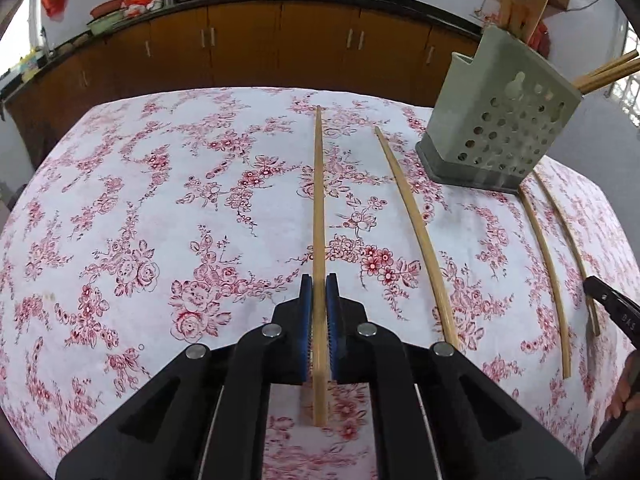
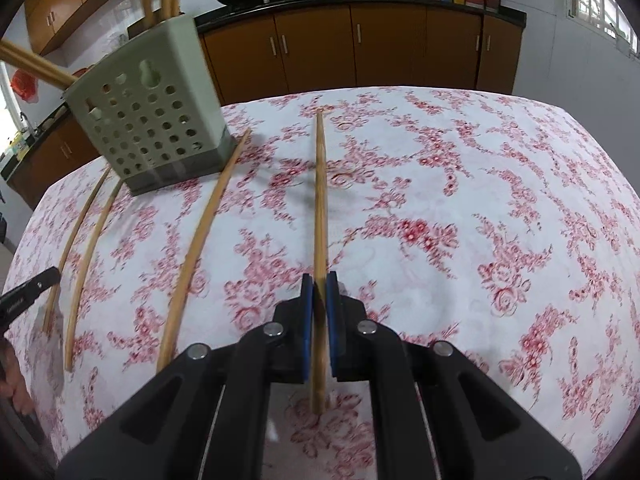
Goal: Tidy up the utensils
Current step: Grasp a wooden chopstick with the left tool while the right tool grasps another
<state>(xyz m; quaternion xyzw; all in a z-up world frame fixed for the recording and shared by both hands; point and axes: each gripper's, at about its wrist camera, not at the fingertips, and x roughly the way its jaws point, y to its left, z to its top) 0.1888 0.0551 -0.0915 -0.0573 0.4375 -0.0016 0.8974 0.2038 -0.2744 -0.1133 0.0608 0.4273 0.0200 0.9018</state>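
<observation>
My left gripper (image 1: pixel 319 282) is shut on a wooden chopstick (image 1: pixel 318 200) that points forward over the floral tablecloth. My right gripper (image 2: pixel 319 280) is shut on another wooden chopstick (image 2: pixel 320 200); its tip (image 1: pixel 600 288) shows at the right edge of the left wrist view. A grey-green perforated utensil holder (image 1: pixel 500 120) stands at the far right of the left wrist view and at the far left of the right wrist view (image 2: pixel 148 120), with several chopsticks standing in it. Loose chopsticks lie on the cloth: one (image 1: pixel 420 240) beside my left gripper, two more (image 1: pixel 548 272) further right.
The table (image 1: pixel 120 200) is covered by a white cloth with red flowers. In the right wrist view three loose chopsticks (image 2: pixel 192 252) lie left of my gripper, and the left gripper's tip (image 2: pixel 32 292) shows at the left edge. Wooden cabinets (image 1: pixel 240 48) and woks stand behind.
</observation>
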